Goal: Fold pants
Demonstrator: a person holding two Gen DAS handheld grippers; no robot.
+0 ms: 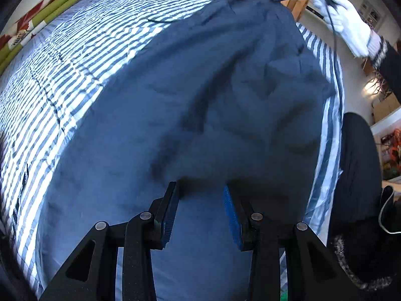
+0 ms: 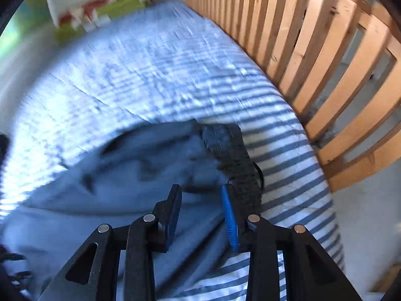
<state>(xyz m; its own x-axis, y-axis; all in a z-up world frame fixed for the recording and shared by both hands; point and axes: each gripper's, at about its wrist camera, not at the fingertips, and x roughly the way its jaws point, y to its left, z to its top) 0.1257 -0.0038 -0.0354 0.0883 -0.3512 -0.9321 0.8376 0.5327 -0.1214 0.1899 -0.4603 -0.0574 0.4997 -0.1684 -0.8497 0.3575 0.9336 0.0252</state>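
The dark blue pants lay spread on the striped bed, their long axis running from the left hand-held gripper away to the right hand-held gripper at the waistband. Both stood partly open above the cloth, holding nothing. Beside the bed stood a wooden rail, not in the way.

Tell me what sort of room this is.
Probably a bedroom: the pants lie on a bed with a striped cover, beside a wooden slatted frame.
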